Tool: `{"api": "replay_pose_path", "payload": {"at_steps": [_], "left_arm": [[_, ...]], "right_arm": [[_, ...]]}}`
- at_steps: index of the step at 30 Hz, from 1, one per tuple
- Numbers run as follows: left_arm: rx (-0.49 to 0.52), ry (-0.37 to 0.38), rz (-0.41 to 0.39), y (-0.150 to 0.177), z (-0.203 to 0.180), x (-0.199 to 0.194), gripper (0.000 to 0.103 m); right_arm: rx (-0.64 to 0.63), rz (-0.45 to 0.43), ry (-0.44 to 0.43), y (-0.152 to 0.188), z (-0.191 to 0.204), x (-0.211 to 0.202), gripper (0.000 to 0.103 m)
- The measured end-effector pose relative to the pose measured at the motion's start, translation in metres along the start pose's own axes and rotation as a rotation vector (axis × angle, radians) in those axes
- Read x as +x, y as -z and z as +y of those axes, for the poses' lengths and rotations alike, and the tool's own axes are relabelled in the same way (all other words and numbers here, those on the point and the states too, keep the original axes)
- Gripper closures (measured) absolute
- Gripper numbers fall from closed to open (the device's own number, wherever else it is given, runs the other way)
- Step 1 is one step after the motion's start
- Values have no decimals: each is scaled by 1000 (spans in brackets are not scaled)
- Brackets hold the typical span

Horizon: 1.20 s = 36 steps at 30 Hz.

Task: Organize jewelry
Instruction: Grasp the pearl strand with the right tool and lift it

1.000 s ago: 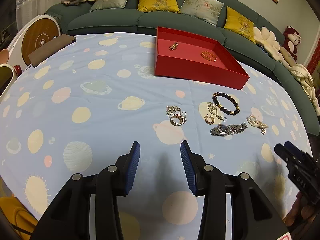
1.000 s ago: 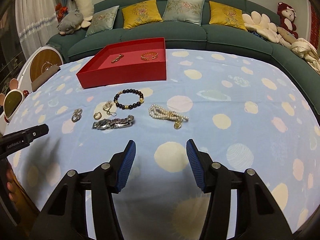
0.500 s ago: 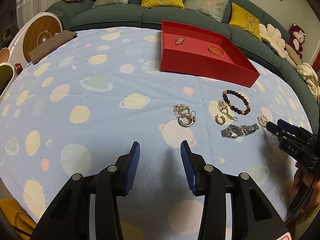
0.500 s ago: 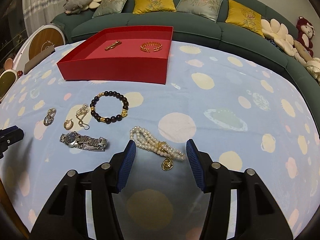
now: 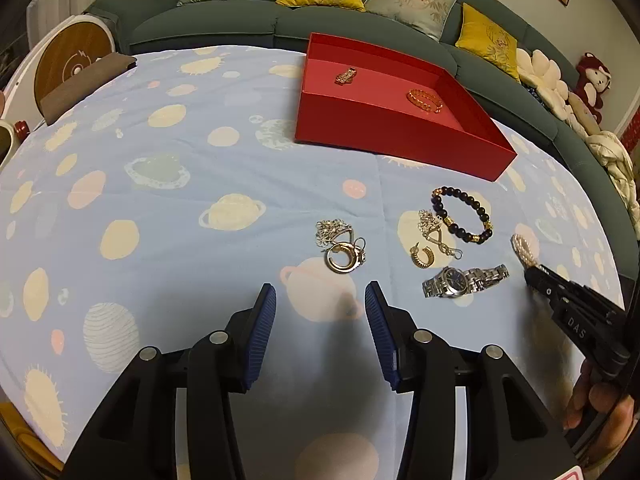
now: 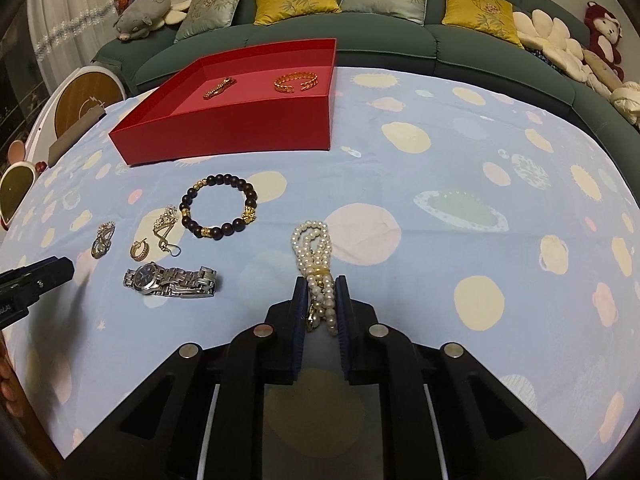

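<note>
My right gripper (image 6: 322,284) is shut on the near end of a white pearl bracelet (image 6: 310,242) that lies on the tablecloth; the bracelet's far end shows in the left wrist view (image 5: 522,247). My left gripper (image 5: 320,300) is open and empty, just short of a silver ring and chain (image 5: 340,244). A dark bead bracelet (image 6: 218,210), a silver watch (image 6: 170,280), a gold earring (image 6: 140,249) and a crystal pendant (image 6: 165,224) lie nearby. A red tray (image 6: 248,132) behind them holds two gold pieces (image 6: 296,82).
The table has a blue planet-print cloth (image 6: 460,208). A green sofa with cushions (image 6: 304,12) curves behind it. A round wooden-faced object (image 5: 72,66) stands at the left edge.
My right gripper moved forward and closed on the pearl bracelet. My left gripper moved a little closer to the silver ring and stayed open.
</note>
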<state>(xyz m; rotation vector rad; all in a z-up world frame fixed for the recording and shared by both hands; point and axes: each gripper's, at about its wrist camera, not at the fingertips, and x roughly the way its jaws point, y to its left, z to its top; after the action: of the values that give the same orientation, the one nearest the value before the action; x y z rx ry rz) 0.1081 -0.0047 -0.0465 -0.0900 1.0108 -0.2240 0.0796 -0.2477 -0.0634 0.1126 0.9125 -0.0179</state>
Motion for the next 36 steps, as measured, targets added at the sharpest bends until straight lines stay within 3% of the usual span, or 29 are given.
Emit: {"api": "replay_pose_path", "payload": {"at_steps": [7, 15, 25, 36], "left_arm": [[-29, 26, 12, -5, -7, 11, 58], [8, 73, 4, -1, -31, 5, 58], [209, 151, 26, -8, -87, 28, 58], [261, 259, 51, 15, -105, 21, 58]], "right_arm": [[68, -20, -38, 9, 0, -15, 90], [102, -50, -47, 15, -1, -34, 90], [174, -60, -53, 21, -18, -48, 90], [189, -60, -58, 21, -21, -46, 90]]}}
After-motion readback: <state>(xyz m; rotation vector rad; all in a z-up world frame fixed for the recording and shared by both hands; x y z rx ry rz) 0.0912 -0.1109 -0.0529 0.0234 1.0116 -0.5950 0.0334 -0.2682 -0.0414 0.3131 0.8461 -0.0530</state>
